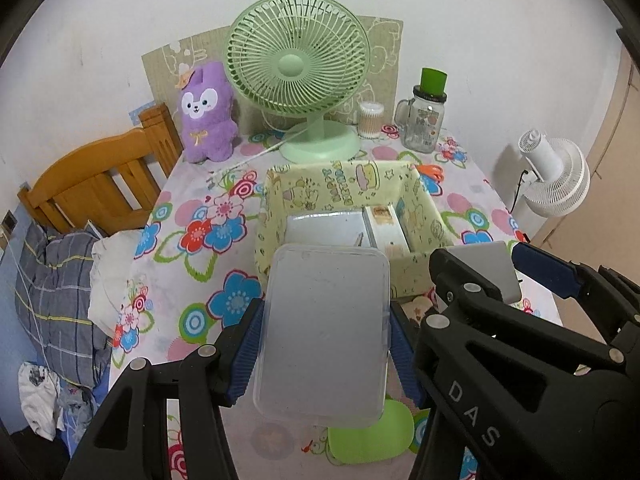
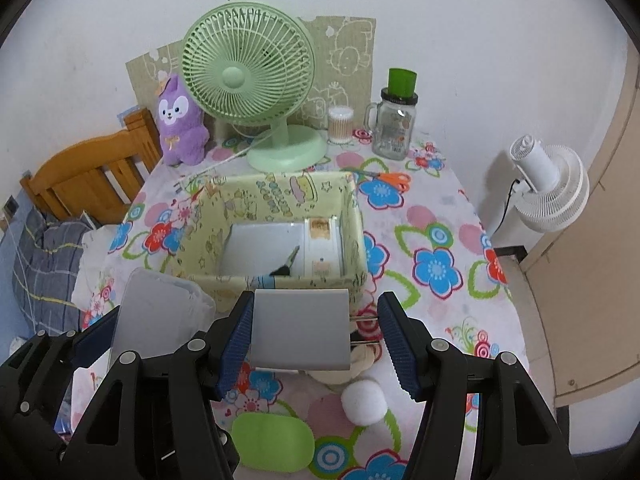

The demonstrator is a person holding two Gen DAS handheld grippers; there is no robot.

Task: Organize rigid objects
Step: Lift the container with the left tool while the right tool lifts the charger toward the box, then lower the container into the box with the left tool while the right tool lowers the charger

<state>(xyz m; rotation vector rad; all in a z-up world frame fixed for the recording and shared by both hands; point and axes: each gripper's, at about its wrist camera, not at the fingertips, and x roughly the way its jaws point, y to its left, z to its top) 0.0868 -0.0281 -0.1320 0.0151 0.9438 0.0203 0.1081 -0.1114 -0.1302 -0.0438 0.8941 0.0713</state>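
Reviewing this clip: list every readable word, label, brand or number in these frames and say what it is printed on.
"DAS": raised letters on the black arm of the right hand-held gripper, seen in the left wrist view.
Printed characters on the yellow fabric box: upside down and too blurred to read.
Stickers on the glass mug jar: too small to read.
Labels on the white box inside: unreadable.

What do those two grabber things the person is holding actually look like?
Both are alike. The left gripper and right gripper have angular black plastic frames with triangular cut-outs and round silver pivot pins. Each ends in two jaws faced with dark blue ribbed pads. White letters "DAS" are printed on the right one's frame, seen from the left camera. No cables or sleeves show.
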